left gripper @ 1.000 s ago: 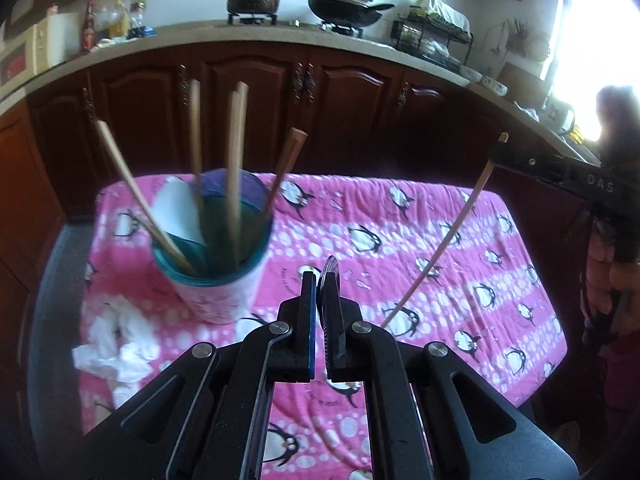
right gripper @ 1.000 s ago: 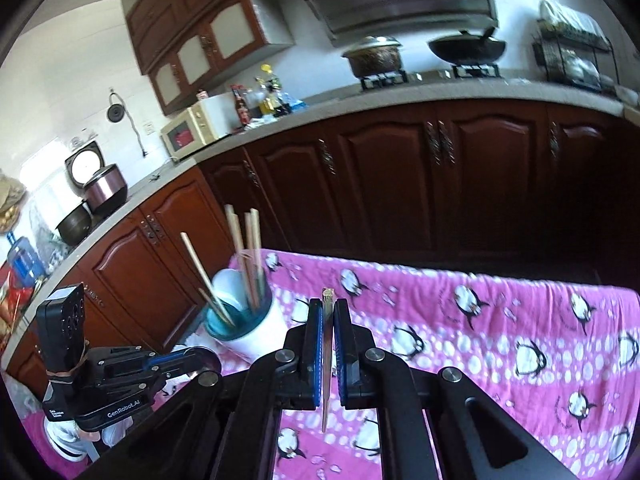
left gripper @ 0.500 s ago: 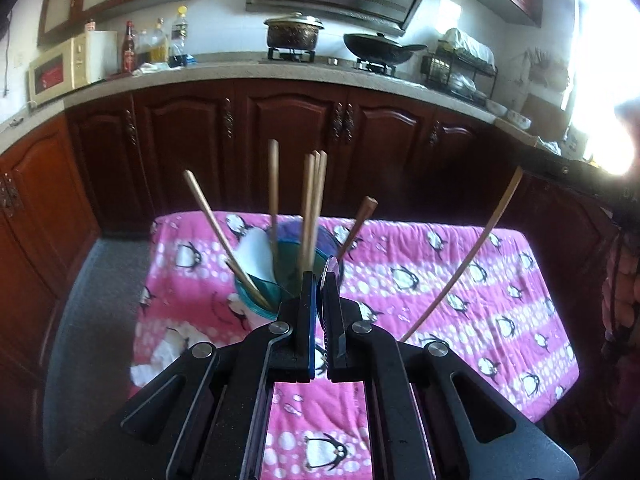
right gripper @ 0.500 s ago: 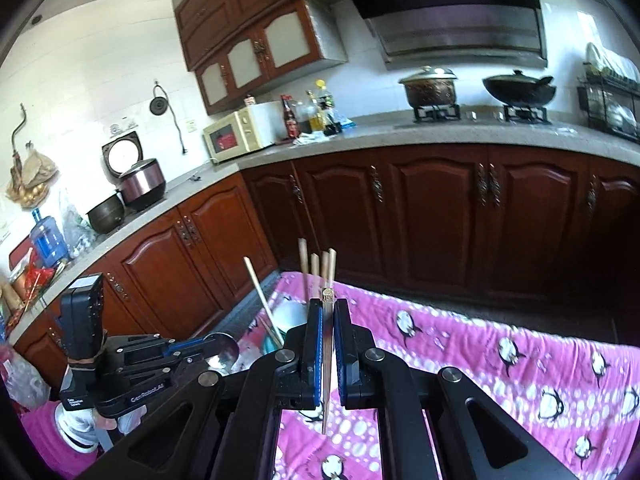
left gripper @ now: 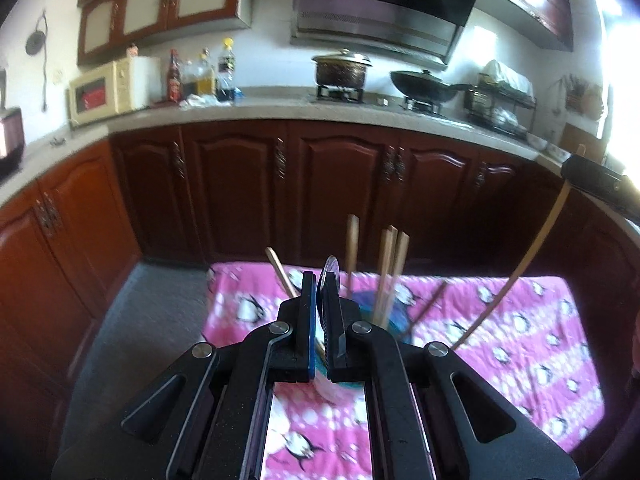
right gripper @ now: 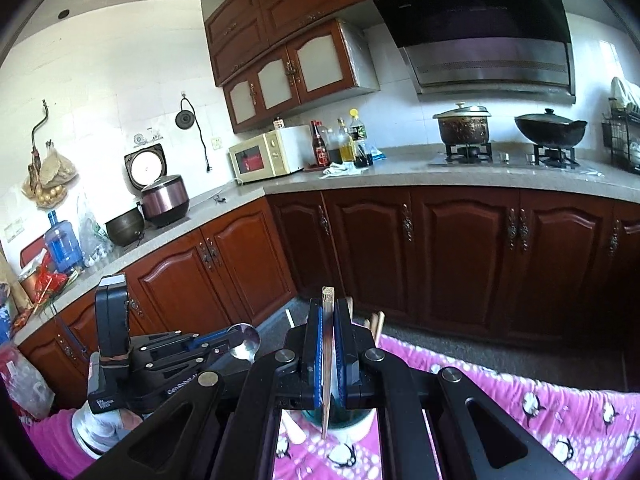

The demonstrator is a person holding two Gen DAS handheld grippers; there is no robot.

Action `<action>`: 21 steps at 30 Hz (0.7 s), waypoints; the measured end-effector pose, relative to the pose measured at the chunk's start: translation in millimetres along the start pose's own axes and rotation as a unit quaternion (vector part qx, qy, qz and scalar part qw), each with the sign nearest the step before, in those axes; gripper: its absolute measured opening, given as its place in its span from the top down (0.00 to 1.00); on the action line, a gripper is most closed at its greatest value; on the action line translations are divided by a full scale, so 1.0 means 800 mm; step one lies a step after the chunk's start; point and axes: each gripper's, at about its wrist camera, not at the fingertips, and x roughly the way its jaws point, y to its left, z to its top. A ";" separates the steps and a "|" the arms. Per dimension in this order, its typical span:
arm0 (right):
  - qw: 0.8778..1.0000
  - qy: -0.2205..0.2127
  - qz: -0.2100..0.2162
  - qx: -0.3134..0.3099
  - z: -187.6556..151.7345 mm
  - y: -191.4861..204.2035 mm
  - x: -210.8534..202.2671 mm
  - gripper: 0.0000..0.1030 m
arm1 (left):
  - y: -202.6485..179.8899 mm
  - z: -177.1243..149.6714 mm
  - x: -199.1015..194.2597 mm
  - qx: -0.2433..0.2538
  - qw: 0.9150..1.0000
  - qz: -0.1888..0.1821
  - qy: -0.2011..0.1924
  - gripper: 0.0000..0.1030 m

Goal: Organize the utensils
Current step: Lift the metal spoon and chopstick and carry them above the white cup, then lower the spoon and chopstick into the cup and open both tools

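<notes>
My left gripper is shut on a metal spoon, whose bowl also shows in the right wrist view. My right gripper is shut on a wooden chopstick; the same stick slants down over the table in the left wrist view. A teal-rimmed cup holding several chopsticks stands on the pink penguin cloth just beyond the left fingers. In the right wrist view the cup sits directly below the chopstick's lower tip.
The table with the pink cloth stands before dark wooden cabinets. The counter carries a microwave, bottles, a pot and a wok. Grey floor lies left of the table.
Both grippers have risen and tilted up, so the cup and table sit lower in view. The right gripper has carried the chopstick over the cup. Both grips hold unchanged.
</notes>
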 end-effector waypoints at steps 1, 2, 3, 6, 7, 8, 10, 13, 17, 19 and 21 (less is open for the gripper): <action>1.000 -0.001 -0.001 0.000 0.001 0.001 0.004 0.95 | 0.001 0.002 0.004 0.003 1.000 0.007 -0.003 0.98; 1.000 -0.002 -0.004 -0.001 0.001 0.002 0.010 0.95 | 0.001 0.003 0.009 0.008 1.000 0.016 -0.005 0.98; 1.000 -0.002 -0.011 -0.006 0.002 0.004 0.020 0.95 | 0.000 0.003 0.014 0.013 1.000 0.024 -0.007 0.98; 1.000 0.004 -0.020 -0.011 0.001 0.006 0.044 0.95 | 0.000 -0.001 0.029 0.030 0.998 0.049 -0.010 0.98; 1.000 0.007 -0.023 -0.012 0.000 0.005 0.051 0.95 | -0.001 -0.004 0.035 0.032 0.998 0.053 -0.008 0.98; 1.000 0.011 -0.025 -0.010 -0.002 0.003 0.059 0.95 | -0.001 -0.006 0.040 0.034 0.998 0.056 -0.007 0.98; 1.000 0.018 -0.025 -0.004 -0.006 -0.003 0.072 0.95 | -0.003 -0.012 0.049 0.041 0.997 0.063 -0.003 0.98; 0.999 0.031 -0.034 -0.004 -0.015 -0.012 0.091 0.95 | -0.008 -0.021 0.063 0.053 0.996 0.075 0.001 0.98; 0.998 0.047 -0.035 0.001 -0.027 -0.024 0.109 0.95 | -0.014 -0.031 0.080 0.061 0.995 0.083 0.010 0.98; 0.998 0.057 -0.034 0.007 -0.034 -0.030 0.117 0.95 | -0.016 -0.034 0.090 0.062 0.994 0.085 0.015 0.98; 0.997 0.067 -0.030 0.016 -0.042 -0.038 0.125 0.95 | -0.018 -0.036 0.096 0.063 0.994 0.085 0.018 0.98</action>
